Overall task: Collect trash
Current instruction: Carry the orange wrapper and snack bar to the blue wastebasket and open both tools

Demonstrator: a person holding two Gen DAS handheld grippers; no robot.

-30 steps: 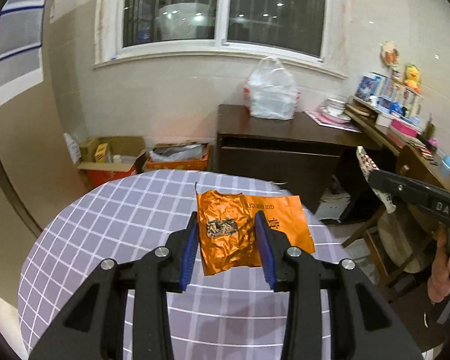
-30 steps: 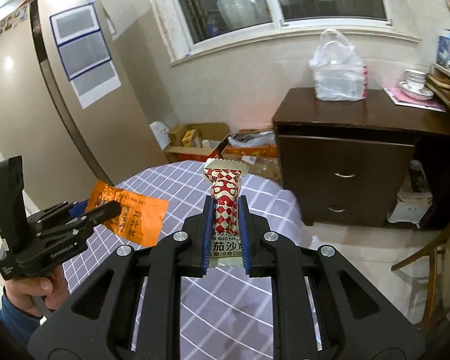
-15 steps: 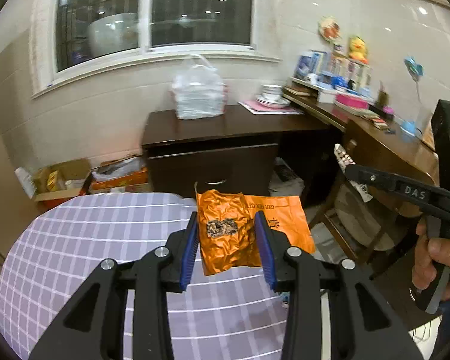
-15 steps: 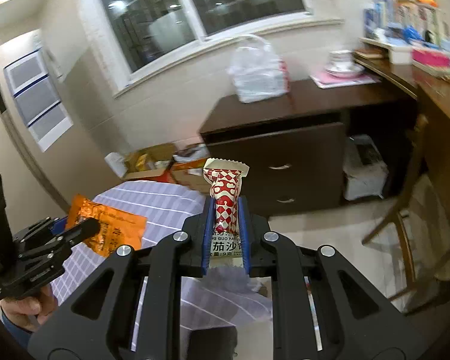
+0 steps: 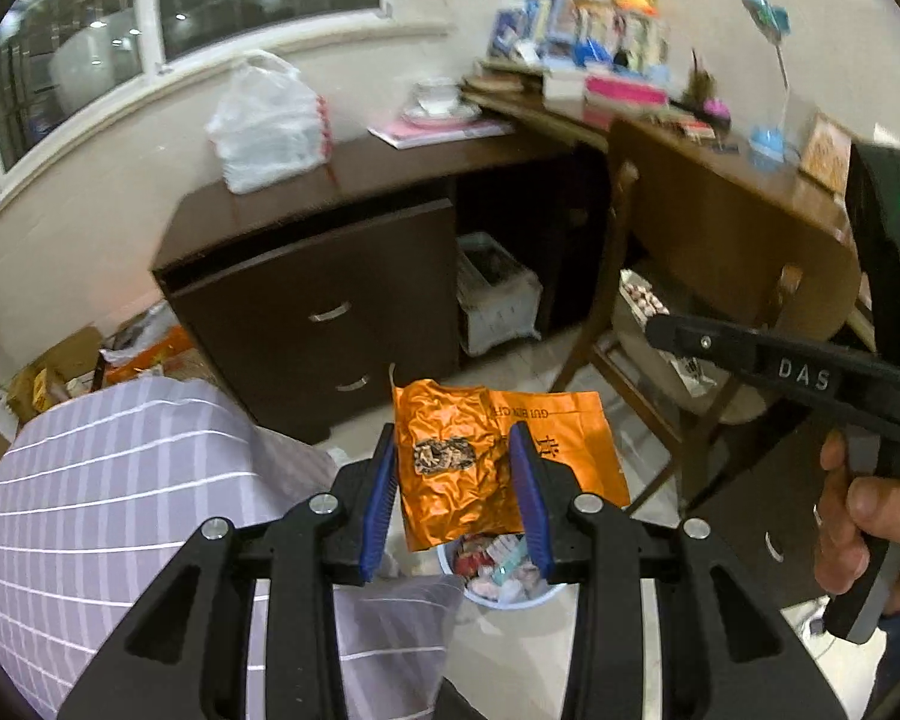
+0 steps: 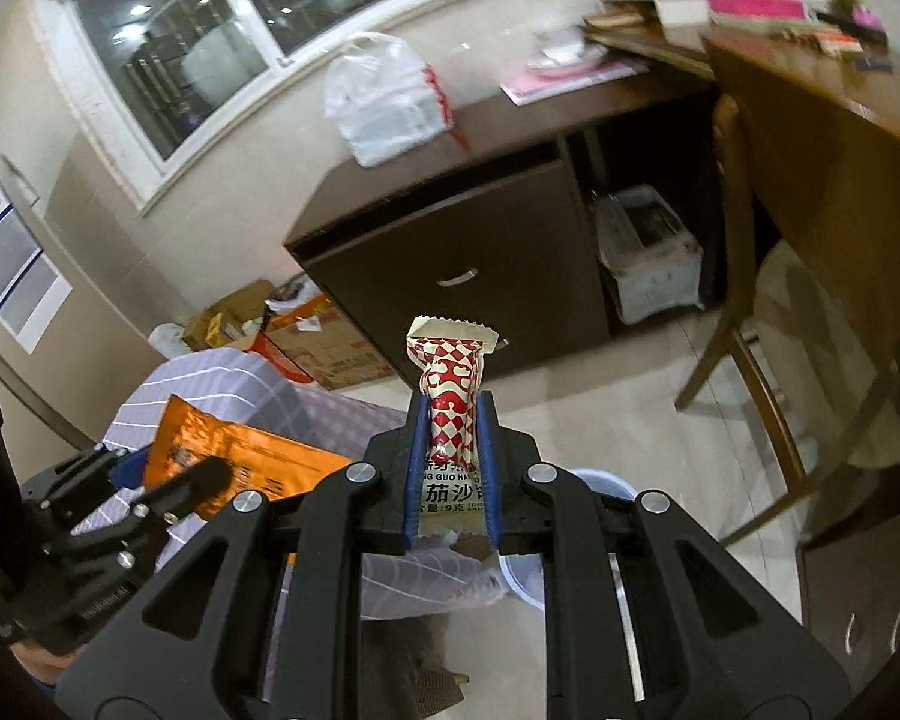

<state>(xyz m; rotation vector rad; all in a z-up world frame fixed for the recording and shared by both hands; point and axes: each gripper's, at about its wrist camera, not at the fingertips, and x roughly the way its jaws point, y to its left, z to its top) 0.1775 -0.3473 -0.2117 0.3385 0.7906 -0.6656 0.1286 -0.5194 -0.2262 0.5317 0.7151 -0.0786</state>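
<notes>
My left gripper is shut on a crumpled orange foil wrapper and holds it in the air past the table's edge, above a pale blue trash bin with several wrappers in it on the floor. My right gripper is shut on a red-and-white checked sauce packet that stands upright between the pads. The bin's rim shows just behind the right gripper. The right gripper shows in the left wrist view, and the left gripper with the orange wrapper shows in the right wrist view.
A round table with a purple checked cloth lies to the left. A dark brown drawer cabinet with a white plastic bag stands ahead. A wooden chair and a cluttered desk are to the right. Cardboard boxes sit by the wall.
Both grippers have swung right, off the table and towards the floor by the cabinet. The trash bin has come into view under them. Both still hold their wrappers.
</notes>
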